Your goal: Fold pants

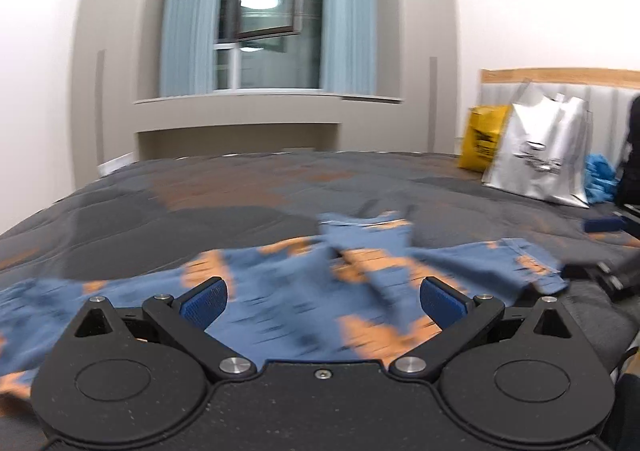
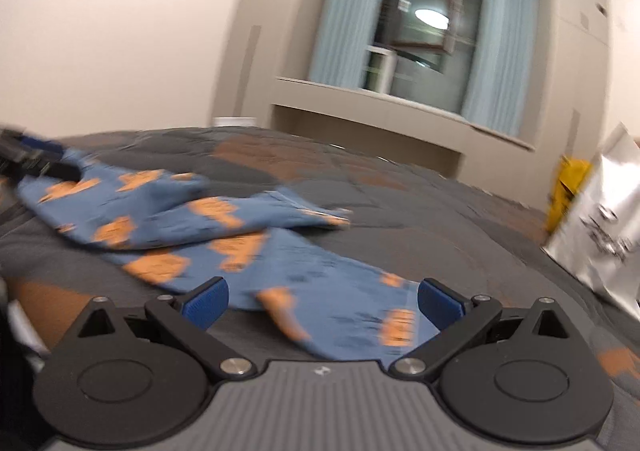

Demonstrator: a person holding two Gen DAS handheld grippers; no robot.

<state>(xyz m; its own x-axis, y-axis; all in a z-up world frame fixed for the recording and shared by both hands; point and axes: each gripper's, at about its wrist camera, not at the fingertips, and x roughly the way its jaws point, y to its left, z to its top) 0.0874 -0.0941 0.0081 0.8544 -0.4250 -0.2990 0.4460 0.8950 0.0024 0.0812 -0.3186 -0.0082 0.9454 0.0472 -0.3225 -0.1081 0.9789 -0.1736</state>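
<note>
Pants, blue with orange print, lie rumpled on the grey bedspread near its front edge. Left gripper hangs over them, jaws spread wide, holding nothing. Right gripper likewise gapes over one leg. Silver bag stands at the far right corner.

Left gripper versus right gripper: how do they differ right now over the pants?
The left gripper has a black housing and sits level over the middle of the pants; the right gripper has a ribbed grey housing and sits tilted near one end of the pants. The left view shows cloth spreading to both sides; the right view shows it mostly leftward. Both have blue pads, jaws wide open, gripping nothing.
</note>
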